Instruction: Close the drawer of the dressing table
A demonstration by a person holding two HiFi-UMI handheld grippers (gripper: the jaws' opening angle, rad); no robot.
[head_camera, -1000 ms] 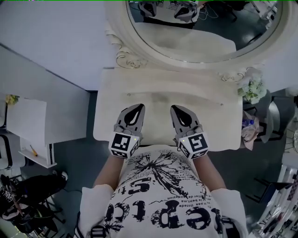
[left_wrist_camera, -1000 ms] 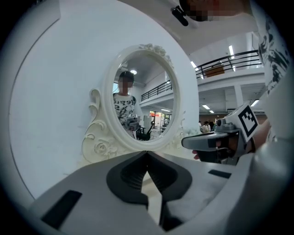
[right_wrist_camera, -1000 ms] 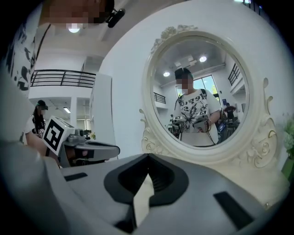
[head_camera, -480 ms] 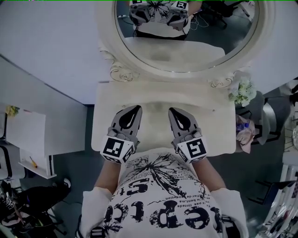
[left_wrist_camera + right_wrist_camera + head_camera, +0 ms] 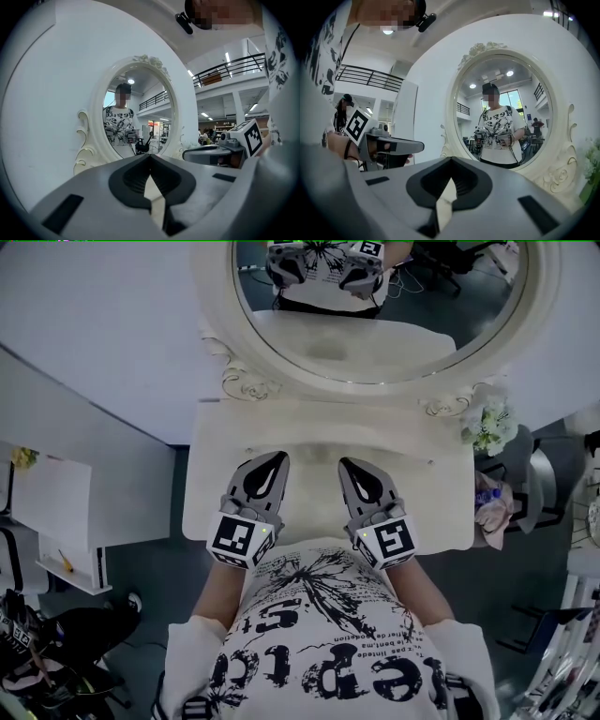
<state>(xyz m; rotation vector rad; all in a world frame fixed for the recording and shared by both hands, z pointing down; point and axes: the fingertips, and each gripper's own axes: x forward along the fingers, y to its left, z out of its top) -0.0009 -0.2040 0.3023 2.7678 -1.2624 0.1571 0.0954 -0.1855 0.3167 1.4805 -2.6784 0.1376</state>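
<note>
1. Grey floor (image 5: 141,596) is seen all round a cream dressing table (image 5: 216,474), with its oval mirror (image 5: 375,315) at 12 o'clock and a bunch of flowers (image 5: 487,423) at 3 o'clock of the top.
2. Over the top, at about 7 o'clock of its middle, the left gripper (image 5: 278,457) is held. Its jaws are pressed together, tips meeting, and nothing is caught between them.
3. Alongside, at about 5 o'clock and apart from it, the right gripper (image 5: 345,465) is held, its jaws likewise brought together on nothing.
4. Both are pointed toward 12 o'clock, at the mirror, where they are reflected with the person's printed shirt (image 5: 328,634).
5. Of the drawer nothing is shown in any view. It sits beneath the top, and nothing is seen jutting past the front edge at 6 o'clock, though the middle of that edge is covered by the person's body.
6. Closing is judged done or all but done, as no open drawer is seen and neither claw is set against a drawer front. A flush fit cannot be confirmed from up here.
</note>
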